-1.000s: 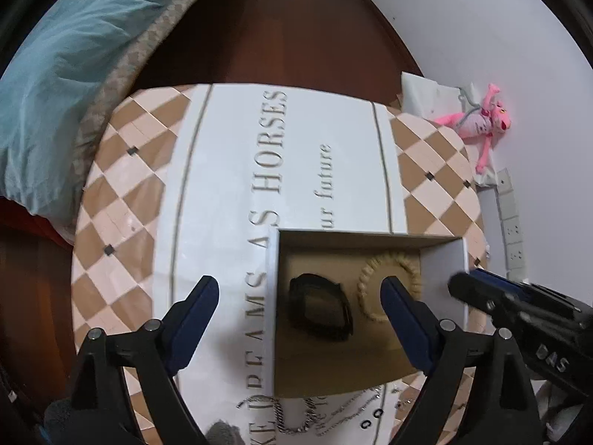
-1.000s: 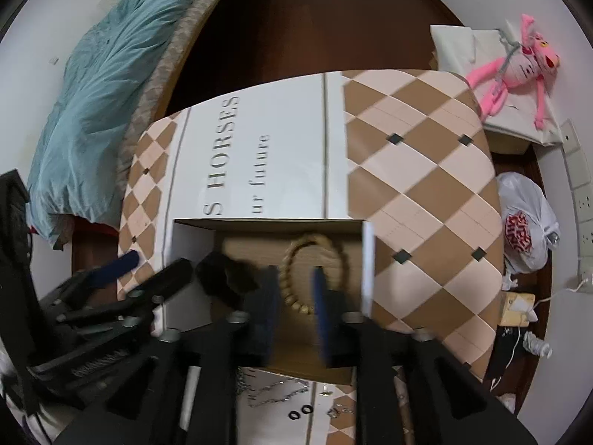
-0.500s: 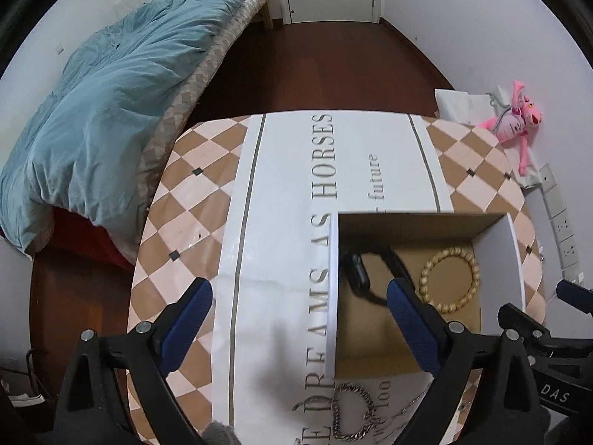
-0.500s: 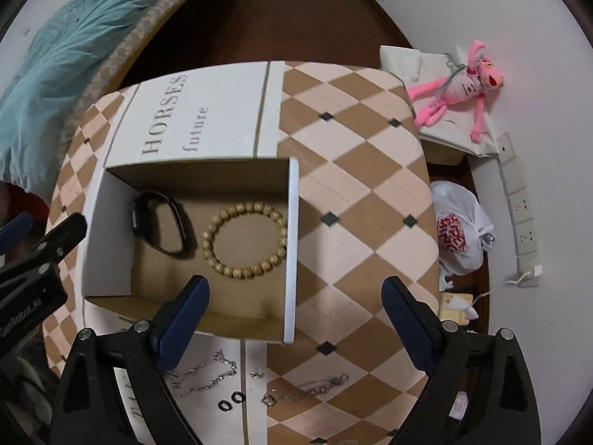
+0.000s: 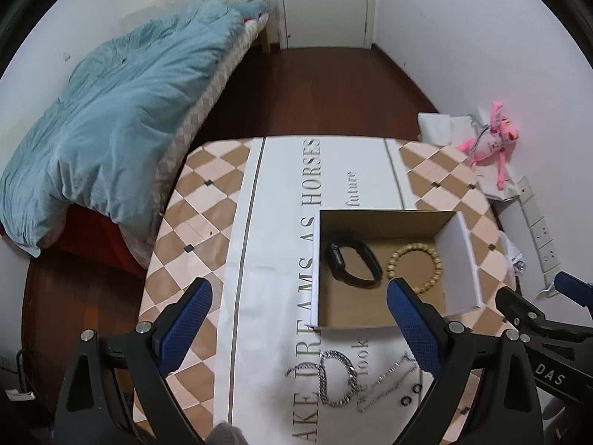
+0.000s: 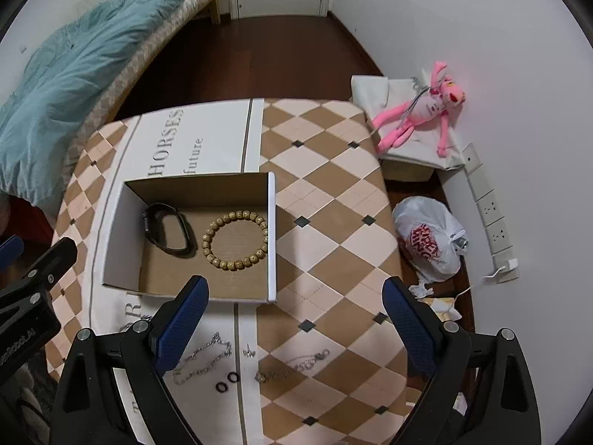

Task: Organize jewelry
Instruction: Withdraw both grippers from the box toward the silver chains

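Observation:
An open cardboard box (image 6: 115, 222) (image 5: 459, 259) sits on the table and holds a black watch band (image 6: 165, 229) (image 5: 352, 263) and a wooden bead bracelet (image 6: 234, 240) (image 5: 415, 267). In front of the box lie a thick silver chain (image 5: 335, 378), a thin silver chain (image 6: 202, 361) (image 5: 389, 378), two small black rings (image 6: 227, 378) (image 5: 410, 395), small earrings (image 6: 249, 351) and another silver chain (image 6: 292, 365). My left gripper (image 5: 296, 324) and right gripper (image 6: 292, 315) are both open and empty, held above the near table edge.
The table (image 6: 326, 193) has a checkered cloth with a white lettered panel. A bed with a blue duvet (image 5: 111, 126) stands left. A pink plush toy (image 6: 422, 111), a white plastic bag (image 6: 428, 241) and wall sockets (image 6: 493, 215) are on the right.
Both grippers pulled back and up from the box. The right gripper opened and left the bead bracelet lying in the box beside the watch band.

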Tool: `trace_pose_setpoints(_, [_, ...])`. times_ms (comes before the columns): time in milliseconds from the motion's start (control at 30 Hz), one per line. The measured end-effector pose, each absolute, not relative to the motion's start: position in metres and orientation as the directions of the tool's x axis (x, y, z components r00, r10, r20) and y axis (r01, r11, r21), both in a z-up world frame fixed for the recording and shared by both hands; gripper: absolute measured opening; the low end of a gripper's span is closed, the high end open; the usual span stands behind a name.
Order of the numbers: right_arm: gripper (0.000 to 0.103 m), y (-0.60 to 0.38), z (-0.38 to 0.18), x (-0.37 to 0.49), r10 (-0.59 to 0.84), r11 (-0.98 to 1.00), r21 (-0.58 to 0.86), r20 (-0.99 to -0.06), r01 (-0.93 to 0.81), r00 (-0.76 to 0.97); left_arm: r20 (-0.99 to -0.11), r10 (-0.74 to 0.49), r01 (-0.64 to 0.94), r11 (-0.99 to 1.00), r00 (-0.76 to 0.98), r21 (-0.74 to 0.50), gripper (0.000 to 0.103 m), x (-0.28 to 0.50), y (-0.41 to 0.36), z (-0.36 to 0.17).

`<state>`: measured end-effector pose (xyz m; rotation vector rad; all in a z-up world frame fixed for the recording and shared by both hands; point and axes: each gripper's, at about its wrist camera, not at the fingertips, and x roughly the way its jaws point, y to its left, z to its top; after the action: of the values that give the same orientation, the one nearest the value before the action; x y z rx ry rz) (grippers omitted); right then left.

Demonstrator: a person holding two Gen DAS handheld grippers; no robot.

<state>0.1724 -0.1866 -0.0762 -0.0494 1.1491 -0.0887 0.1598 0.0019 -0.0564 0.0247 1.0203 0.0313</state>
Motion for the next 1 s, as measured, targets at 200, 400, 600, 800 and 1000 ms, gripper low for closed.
trace_pose_setpoints(200, [0.096, -0.191, -0.043, 0.144, -0.091, 0.996, -0.072, -0.878, 0.058, 0.469, -0.829, 0.008, 0.001, 1.000, 0.559, 0.010, 0.096, 0.133, 0.000, -0.030])
trace_pose_setpoints(400, [0.096, -0.190, -0.022, 0.119, -0.088, 0.996, -0.066, -0.854, 0.060, 0.512, -0.817, -0.011, 0.011, 1.000, 0.577, -0.005, 0.096, 0.115, -0.002, -0.016])
trace_pose_setpoints(600, [0.096, -0.189, -0.009, 0.104, -0.069, 0.997, -0.046, -0.839, 0.056, 0.539, -0.811, -0.018, 0.009, 1.000, 0.585, -0.015, 0.096, 0.102, -0.001, -0.009])
trace_pose_setpoints(800, [0.096, -0.199, -0.036, 0.098, -0.054, 0.997, -0.019, -0.872, 0.077, 0.487, -0.825, 0.042, -0.037, 0.999, 0.564, 0.025, 0.096, 0.097, 0.006, -0.026])
trace_pose_setpoints(1000, [0.095, -0.219, -0.114, 0.092, 0.039, 0.988, 0.090, -0.931, 0.124, 0.363, -0.871, 0.112, -0.093, 0.993, 0.478, 0.076, 0.096, 0.090, 0.020, -0.078])
